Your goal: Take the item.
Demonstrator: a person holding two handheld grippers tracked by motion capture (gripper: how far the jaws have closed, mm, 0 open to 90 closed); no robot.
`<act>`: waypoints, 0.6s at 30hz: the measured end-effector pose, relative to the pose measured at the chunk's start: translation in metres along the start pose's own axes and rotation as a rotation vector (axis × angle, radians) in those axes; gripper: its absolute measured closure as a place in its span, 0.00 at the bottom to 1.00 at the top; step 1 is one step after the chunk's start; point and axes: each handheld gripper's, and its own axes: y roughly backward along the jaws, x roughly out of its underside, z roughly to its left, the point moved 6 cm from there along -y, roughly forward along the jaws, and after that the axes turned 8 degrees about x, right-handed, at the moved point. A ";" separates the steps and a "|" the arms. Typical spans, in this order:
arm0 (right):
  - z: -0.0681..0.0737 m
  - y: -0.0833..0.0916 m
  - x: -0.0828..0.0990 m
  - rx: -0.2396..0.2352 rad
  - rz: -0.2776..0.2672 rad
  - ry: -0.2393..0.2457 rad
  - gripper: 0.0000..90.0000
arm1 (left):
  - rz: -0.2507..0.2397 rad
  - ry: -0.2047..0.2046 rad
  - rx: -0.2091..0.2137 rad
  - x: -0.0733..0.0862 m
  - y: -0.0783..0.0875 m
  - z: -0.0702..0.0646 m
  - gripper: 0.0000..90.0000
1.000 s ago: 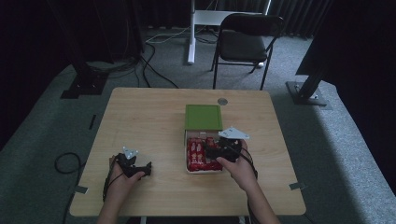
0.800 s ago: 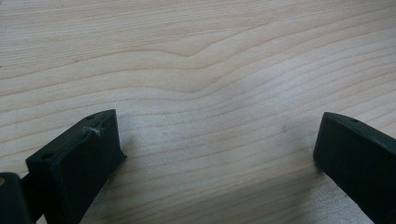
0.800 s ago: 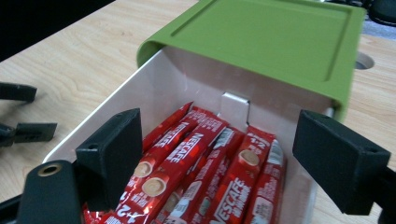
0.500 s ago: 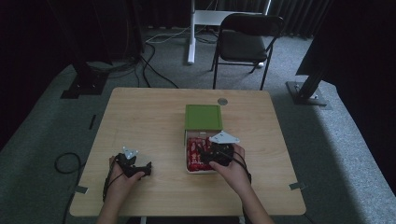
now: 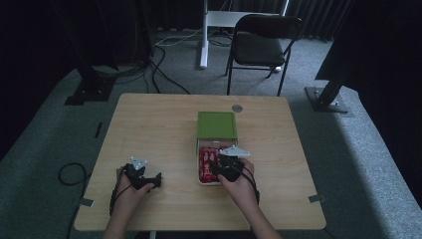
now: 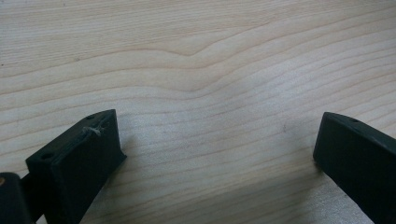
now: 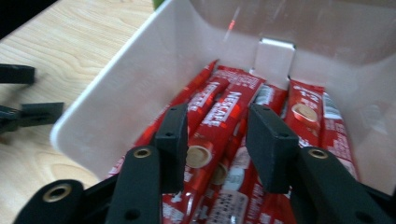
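One pale wooden tabletop (image 5: 149,129) carries everything, and one white plastic box (image 5: 198,149) sits just right of its centre, with one flat green square lid (image 5: 216,124) touching the box's rim at twelve o'clock. Inside the box lie red instant-coffee stick sachets (image 5: 205,162), packed side by side; in the right tool view at least five red sticks can be made out, though overlaps hide any exact total.

Two tools are in play. Right tool (image 7: 217,135) dips into the box from six o'clock, its jaws partly closed after just narrowing, and one red sachet (image 7: 219,123) lies between them; whether the pads already press on it cannot be told, since a thin gap seems to remain on each side. Left tool (image 5: 152,180) rests on the tabletop at about eight o'clock from the box, well apart from it, jaws wide and holding nothing, bare wood between them.

Picking one stick cleanly probably calls for keeping the jaws astride that single sachet, closing squarely on its long edges, and lifting straight up so neighbouring sticks at three and nine o'clock are not dragged along.
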 end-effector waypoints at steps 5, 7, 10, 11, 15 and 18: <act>0.001 -0.002 0.001 0.010 0.002 0.003 0.63 | 0.000 0.000 0.000 0.000 0.000 0.000 0.02; 0.003 -0.003 0.002 -0.001 0.009 -0.013 0.63 | 0.000 0.000 0.000 0.000 0.000 0.000 0.02; 0.005 -0.004 0.003 0.000 0.014 -0.014 0.67 | 0.000 0.001 0.000 0.000 0.000 0.000 0.02; 0.006 -0.005 0.004 -0.005 0.023 -0.017 0.68 | 0.000 0.000 0.000 0.000 0.000 0.000 0.02; 0.008 -0.008 0.004 0.000 0.034 -0.012 0.69 | 0.000 0.000 0.000 0.000 0.000 0.000 0.02; 0.009 -0.010 0.005 0.000 0.053 -0.017 0.68 | 0.000 0.001 0.000 0.000 0.000 0.000 0.02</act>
